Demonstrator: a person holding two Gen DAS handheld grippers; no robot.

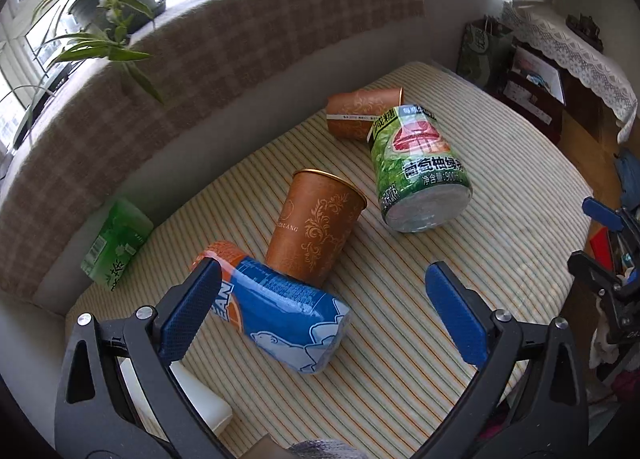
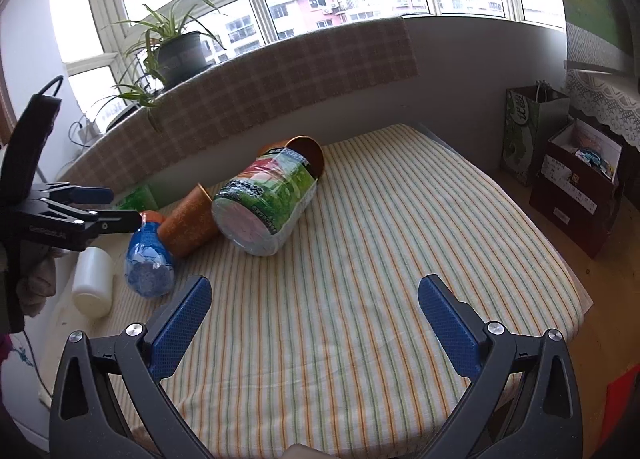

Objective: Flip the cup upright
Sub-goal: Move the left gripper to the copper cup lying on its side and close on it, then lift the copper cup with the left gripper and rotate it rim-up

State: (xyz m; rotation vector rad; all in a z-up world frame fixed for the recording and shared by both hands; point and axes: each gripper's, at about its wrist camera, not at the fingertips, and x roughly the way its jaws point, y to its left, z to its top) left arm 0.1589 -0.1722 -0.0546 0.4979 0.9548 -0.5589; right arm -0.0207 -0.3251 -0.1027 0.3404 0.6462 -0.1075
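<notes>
Two brown paper cups with gold patterns are on the striped cloth. The near cup stands rim up, tilted against a lying blue bottle. The far cup lies on its side, partly hidden behind a lying green bottle. My left gripper is open, just in front of the near cup and over the blue bottle; it also shows in the right wrist view. My right gripper is open and empty above the bare cloth; it also shows in the left wrist view.
A white plastic jar lies at the cloth's left edge. A green packet leans at the back wall. A plaid-covered ledge with a potted plant runs behind. A green bag and boxes stand on the floor at right.
</notes>
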